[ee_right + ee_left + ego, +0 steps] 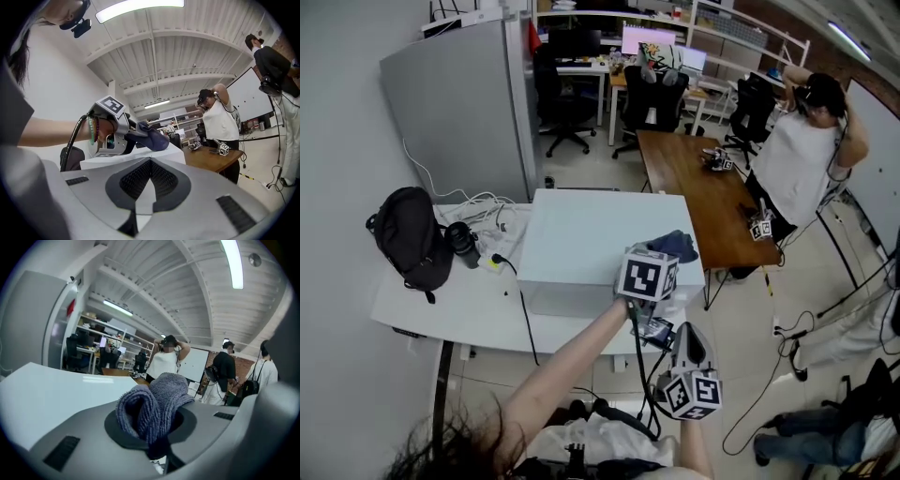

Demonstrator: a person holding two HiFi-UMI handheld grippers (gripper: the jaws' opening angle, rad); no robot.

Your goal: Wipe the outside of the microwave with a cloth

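The microwave (pixel 591 239) is a white box on a white table (pixel 441 309). A blue-grey cloth (pixel 680 244) lies bunched on its top near the right front corner. My left gripper (pixel 667 253) is shut on that cloth, and in the left gripper view the cloth (pixel 152 408) bulges up between the jaws above the microwave's white top (pixel 51 390). My right gripper (pixel 686 342) hangs lower, in front of the microwave and close to my body, shut with nothing in it. The right gripper view looks past the right gripper (pixel 150 161) at the left gripper (pixel 110 129) and the cloth (pixel 157 138).
A black backpack (pixel 412 234), a dark cup (pixel 461 239) and loose cables (pixel 487 211) lie on the table left of the microwave. A grey cabinet (pixel 459 103) stands behind. To the right are a brown table (pixel 703 187) and a person in a white shirt (pixel 802 155).
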